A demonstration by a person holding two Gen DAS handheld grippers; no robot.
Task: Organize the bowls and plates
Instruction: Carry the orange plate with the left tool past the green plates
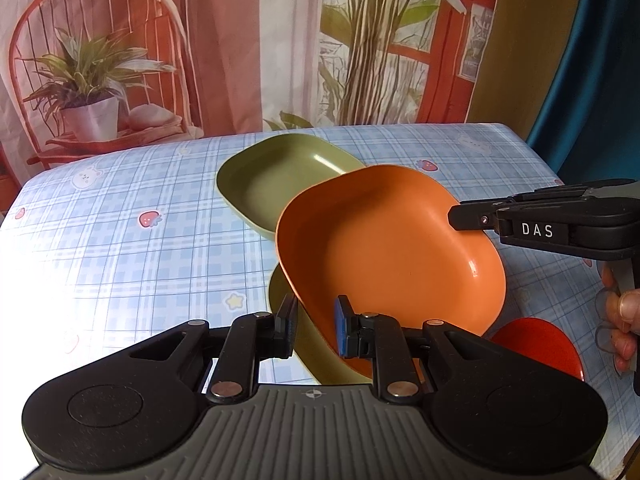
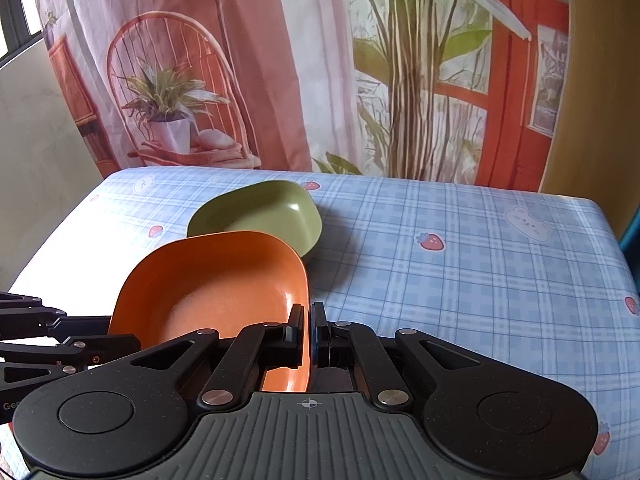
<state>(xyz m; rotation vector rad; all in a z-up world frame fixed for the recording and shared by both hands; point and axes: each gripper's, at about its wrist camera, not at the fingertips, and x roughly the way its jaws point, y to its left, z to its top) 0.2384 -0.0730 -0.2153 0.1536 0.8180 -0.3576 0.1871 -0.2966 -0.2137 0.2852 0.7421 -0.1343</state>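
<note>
An orange bowl (image 1: 392, 248) is held tilted above the table. My right gripper (image 2: 307, 336) is shut on its rim; it also shows in the left wrist view (image 1: 460, 216) at the bowl's right edge. My left gripper (image 1: 316, 328) is open, its jaws either side of the bowl's near left rim without closing on it. A green bowl (image 1: 280, 176) sits on the table behind; it also shows in the right wrist view (image 2: 260, 216). A green plate (image 1: 296, 340) lies under the orange bowl. A red plate (image 1: 540, 344) lies at the right.
The table (image 1: 120, 240) has a blue checked cloth with strawberry prints. A printed backdrop curtain (image 1: 200, 40) hangs behind the far edge. The table's right edge (image 2: 616, 264) drops off near a blue drape.
</note>
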